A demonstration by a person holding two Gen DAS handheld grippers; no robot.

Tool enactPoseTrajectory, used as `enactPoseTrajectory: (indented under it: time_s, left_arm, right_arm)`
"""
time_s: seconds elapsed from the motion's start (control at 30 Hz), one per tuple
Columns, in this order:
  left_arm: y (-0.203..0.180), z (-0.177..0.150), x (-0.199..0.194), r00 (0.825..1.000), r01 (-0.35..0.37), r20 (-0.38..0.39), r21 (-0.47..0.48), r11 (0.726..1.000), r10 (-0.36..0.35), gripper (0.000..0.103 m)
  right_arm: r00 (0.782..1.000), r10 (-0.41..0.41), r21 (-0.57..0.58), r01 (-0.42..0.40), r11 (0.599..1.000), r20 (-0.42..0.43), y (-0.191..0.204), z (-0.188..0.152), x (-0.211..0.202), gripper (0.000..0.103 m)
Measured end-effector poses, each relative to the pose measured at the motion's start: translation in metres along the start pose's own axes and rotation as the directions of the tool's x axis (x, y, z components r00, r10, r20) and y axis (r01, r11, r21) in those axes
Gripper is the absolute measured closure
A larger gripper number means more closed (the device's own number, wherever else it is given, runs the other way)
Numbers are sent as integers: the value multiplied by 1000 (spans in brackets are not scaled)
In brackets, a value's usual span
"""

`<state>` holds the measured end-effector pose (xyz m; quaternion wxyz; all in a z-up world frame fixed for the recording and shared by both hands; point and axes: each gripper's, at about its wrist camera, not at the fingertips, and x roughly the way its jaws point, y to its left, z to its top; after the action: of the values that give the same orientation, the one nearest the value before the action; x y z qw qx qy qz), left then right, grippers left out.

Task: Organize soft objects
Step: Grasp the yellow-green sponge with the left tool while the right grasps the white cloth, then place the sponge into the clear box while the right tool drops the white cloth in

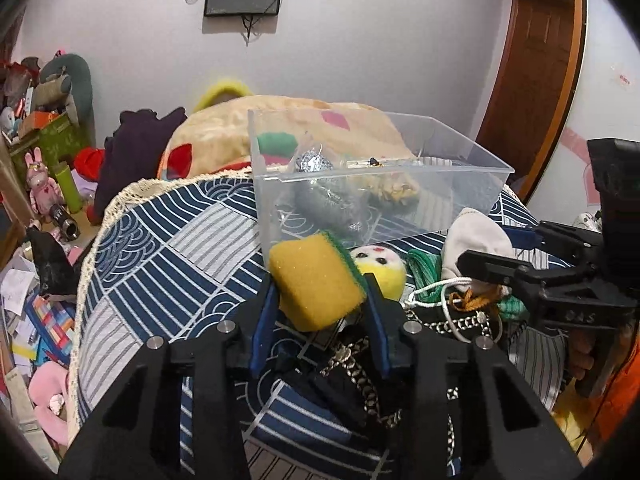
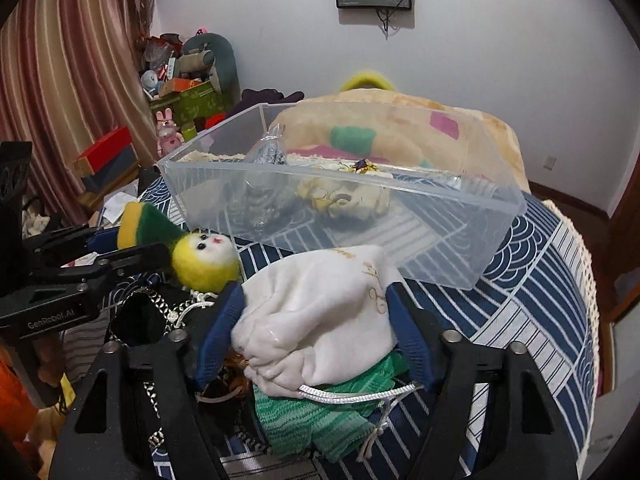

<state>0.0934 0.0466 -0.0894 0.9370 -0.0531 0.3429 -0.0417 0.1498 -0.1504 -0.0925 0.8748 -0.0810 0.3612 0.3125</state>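
Note:
My left gripper (image 1: 320, 284) is shut on a yellow sponge with a green scouring side (image 1: 314, 282), held just in front of the clear plastic box (image 1: 460, 208). The sponge also shows in the right wrist view (image 2: 138, 226). My right gripper (image 2: 316, 296) has its fingers around a white drawstring pouch (image 2: 316, 320) that lies on a green knitted cloth (image 2: 308, 428); the pads touch its sides. A yellow felt doll head (image 2: 204, 260) lies beside the pouch. The box holds a bagged silver scourer (image 1: 320, 196) and a yellowish soft item (image 1: 396, 190).
A black bag with a metal chain (image 1: 360, 368) lies under my left gripper on the blue patterned bedspread (image 1: 160, 264). A folded beige blanket (image 1: 280, 120) lies behind the box. Toys and boxes clutter the floor at the left (image 1: 48, 184).

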Motion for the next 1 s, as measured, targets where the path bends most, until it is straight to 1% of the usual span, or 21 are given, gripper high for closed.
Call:
enactPoseTrajectory:
  time_s: [0.07,0.17,0.27,0.43,0.63,0.83,1.0]
  left_arm:
    - [-2,-1,-7,1000,-5,15,10,1000,5,62]
    - [-4,1,-17,999,-9,38,20,1000,9,63]
    - [-4,4,-24,998,-12,57,19,1000,10,63]
    - [-4,11,-36,996,-13,90,16,1000,12,63]
    - [-8,21,-51,990,-18,140,20,1000,15,63]
    - [-12,32,-59,982,-35,189,36,999,28,63]
    - [-13,43,-64,973,-45,226,33,998,36,63]
  right_arm:
    - [1000,6,-2,-6,1000,-1,0,0,-1,58]
    - [1000,7,-17,-7,1000,3,3,-1,-3,71]
    - [1000,3,-22,-3,1000,19,5,-1,-7,79]
    - [998,-33,-46,36,998,61,8,-1,-21,82]
    - [991,-30,-23,34,999,132,2,5,-48,83]
    - [977,-44,-15,48,999,208,-3,16,-72,83]
    - [962,-62,1,64,998,267,-6,23,-84,82]
